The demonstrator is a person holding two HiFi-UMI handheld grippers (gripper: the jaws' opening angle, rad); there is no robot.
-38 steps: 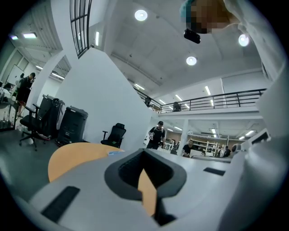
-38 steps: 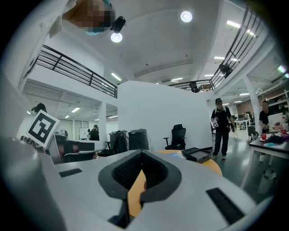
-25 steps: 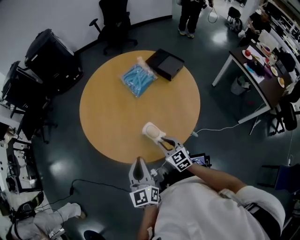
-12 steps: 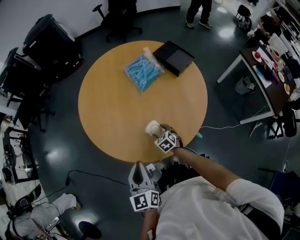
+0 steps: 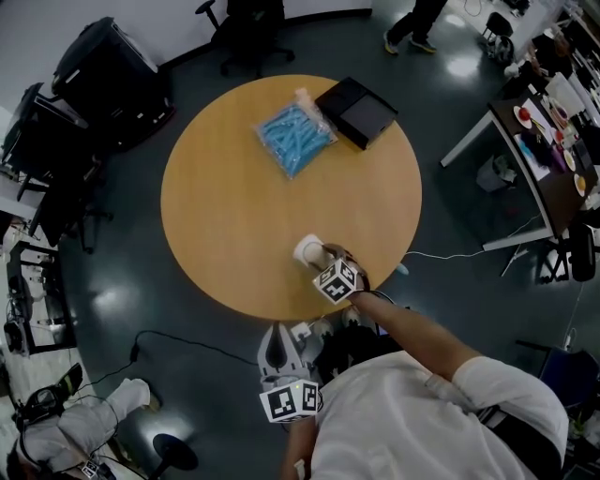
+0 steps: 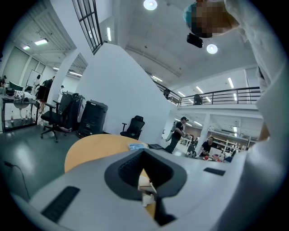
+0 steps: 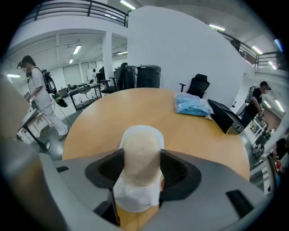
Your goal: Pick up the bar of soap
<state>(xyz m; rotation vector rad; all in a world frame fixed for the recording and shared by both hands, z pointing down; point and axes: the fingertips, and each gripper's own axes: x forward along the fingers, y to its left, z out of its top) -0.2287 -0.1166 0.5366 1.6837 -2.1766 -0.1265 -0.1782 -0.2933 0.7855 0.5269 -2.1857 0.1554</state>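
Right gripper (image 5: 322,260) lower, closing along soap (image 7: 141,155)

I see a round wooden table (image 5: 216,216) on a dark, glossy floor (image 5: 131,244), with a black office chair (image 5: 246,28) near the white wall (image 6: 122,90). Ceiling lights (image 6: 150,4) shine overhead. A cluttered desk (image 5: 539,141) stands off to the right.

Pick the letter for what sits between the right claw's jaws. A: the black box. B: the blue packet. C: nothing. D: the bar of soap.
D: in the right gripper view the bar of soap fills the gap of the right claw, whose jaws have just been closing onto its sides.
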